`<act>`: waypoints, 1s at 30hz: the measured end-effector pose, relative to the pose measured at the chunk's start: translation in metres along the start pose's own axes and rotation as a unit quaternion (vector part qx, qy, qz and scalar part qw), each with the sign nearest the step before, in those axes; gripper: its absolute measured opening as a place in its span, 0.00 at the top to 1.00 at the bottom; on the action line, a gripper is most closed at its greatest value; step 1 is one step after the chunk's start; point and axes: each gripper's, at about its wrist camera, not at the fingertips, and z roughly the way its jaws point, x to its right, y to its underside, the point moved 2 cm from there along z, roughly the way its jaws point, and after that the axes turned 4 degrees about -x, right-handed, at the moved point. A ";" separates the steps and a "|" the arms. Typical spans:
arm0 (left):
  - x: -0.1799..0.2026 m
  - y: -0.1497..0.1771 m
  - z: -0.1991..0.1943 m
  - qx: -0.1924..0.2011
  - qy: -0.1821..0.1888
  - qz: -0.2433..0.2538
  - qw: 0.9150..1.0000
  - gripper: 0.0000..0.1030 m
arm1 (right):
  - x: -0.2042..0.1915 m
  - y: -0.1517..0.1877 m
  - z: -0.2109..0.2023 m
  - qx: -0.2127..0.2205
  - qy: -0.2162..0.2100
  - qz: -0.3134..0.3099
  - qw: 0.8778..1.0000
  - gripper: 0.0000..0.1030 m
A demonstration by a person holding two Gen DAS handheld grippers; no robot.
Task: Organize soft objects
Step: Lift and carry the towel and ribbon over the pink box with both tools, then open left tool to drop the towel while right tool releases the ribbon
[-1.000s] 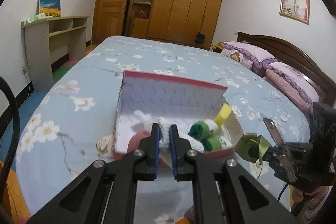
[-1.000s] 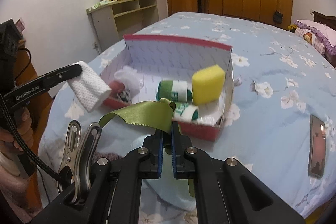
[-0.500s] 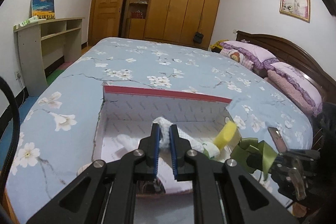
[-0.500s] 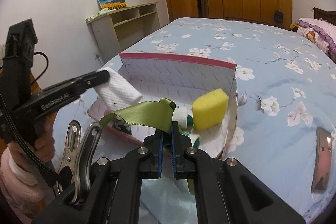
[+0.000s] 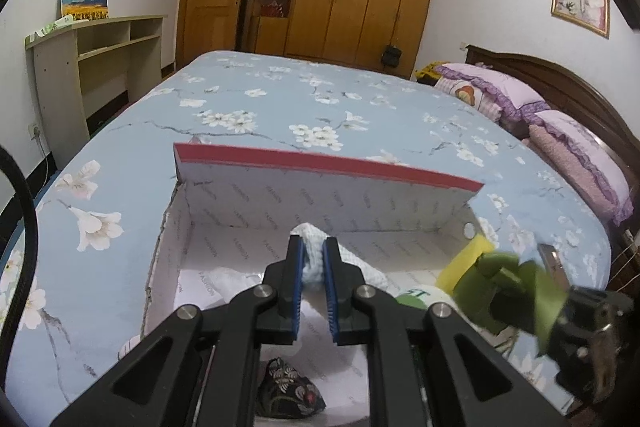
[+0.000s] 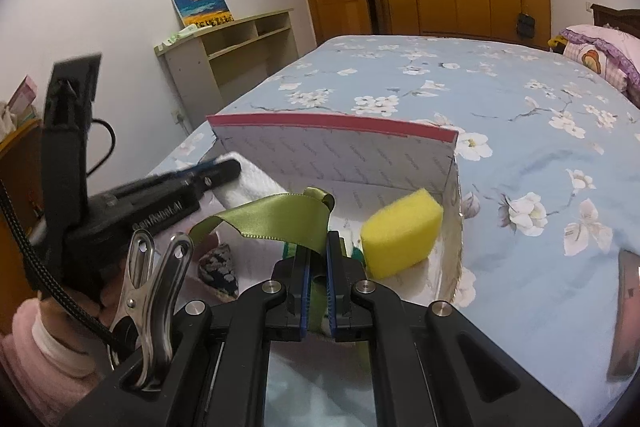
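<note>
The left gripper [image 5: 313, 269] hides most of the towel [image 5: 352, 263] and the near part of the box [image 5: 320, 171]. The green rolls [image 5: 416, 297] show only as a small piece behind its right finger. The sponge [image 5: 466, 261] is half covered by the blurred ribbon [image 5: 516, 291]. In the right view the ribbon's [image 6: 280, 215] lower end goes out of sight between the fingers, and the phone [image 6: 626, 315] is cut by the edge. The pouch [image 6: 219, 269] pattern is too small to read.

"fashion" repeats across the box lining [image 5: 224, 223]; left gripper [image 6: 230, 169] reads "genrobot.ai".
</note>
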 end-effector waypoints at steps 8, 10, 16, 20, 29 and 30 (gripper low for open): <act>-0.005 0.006 0.017 -0.017 -0.006 -0.003 1.000 0.90 | -0.003 -0.018 0.009 0.011 -0.005 0.000 1.000 0.93; -0.006 0.007 0.019 -0.016 -0.008 -0.002 1.000 0.90 | -0.003 -0.021 0.015 0.010 -0.006 0.002 1.000 0.93; -0.007 0.009 0.021 -0.019 -0.014 -0.001 1.000 0.73 | 0.001 -0.026 0.033 0.008 0.008 0.008 1.000 0.93; -0.005 0.009 0.020 -0.020 -0.014 0.004 1.000 0.62 | 0.006 -0.026 0.045 -0.001 0.020 0.010 1.000 0.93; 0.001 0.009 0.011 -0.014 -0.016 0.016 1.000 0.55 | 0.018 -0.023 0.050 -0.003 0.018 0.034 0.999 0.70; 0.001 0.009 0.009 -0.013 -0.016 0.017 1.000 0.55 | 0.018 -0.024 0.048 0.001 0.019 0.033 0.999 0.69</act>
